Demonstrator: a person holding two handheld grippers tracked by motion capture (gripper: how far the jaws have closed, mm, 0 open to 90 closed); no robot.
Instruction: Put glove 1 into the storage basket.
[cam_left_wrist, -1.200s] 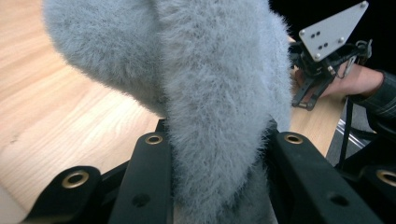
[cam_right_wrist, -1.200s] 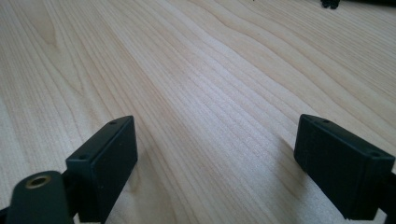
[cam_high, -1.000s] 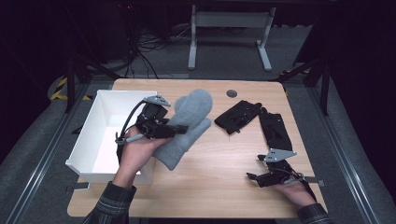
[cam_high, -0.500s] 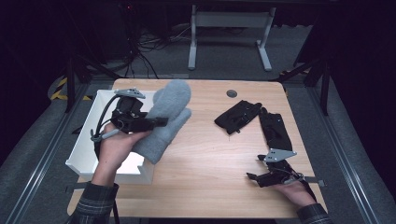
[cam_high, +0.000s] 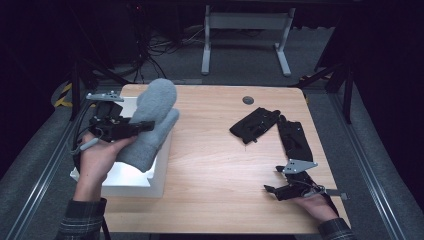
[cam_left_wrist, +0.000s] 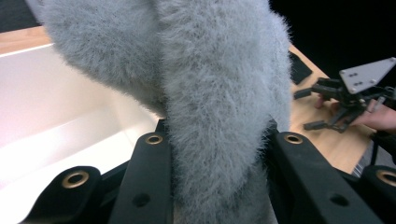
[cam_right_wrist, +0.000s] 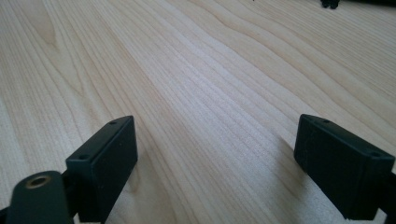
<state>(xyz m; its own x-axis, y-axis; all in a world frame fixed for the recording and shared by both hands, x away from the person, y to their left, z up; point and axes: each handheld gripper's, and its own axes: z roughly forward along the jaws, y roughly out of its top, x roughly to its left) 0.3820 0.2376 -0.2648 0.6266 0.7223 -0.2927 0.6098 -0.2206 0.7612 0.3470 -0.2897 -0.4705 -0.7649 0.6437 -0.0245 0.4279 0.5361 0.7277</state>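
Note:
A fluffy grey mitten (cam_high: 150, 125) hangs in the air over the white bin (cam_high: 131, 177) at the table's left edge. My left gripper (cam_high: 145, 126) is shut on the mitten; in the left gripper view its two black jaws squeeze the grey fleece (cam_left_wrist: 219, 116) from both sides, with the bin's white inside (cam_left_wrist: 60, 121) below. My right gripper (cam_high: 272, 191) rests low on the wood near the front right corner, open. In the right gripper view my right gripper (cam_right_wrist: 215, 163) has only bare tabletop (cam_right_wrist: 196, 84) between its jaws.
Two black gloves lie right of centre, one (cam_high: 255, 125) crumpled, the other (cam_high: 295, 140) stretched toward the front. A small dark round disc (cam_high: 248, 100) sits near the far edge. Beyond the table stand a metal frame and cables.
My left gripper has carried the grey mitten leftward, from beside the bin to above it. The right gripper has stayed in place.

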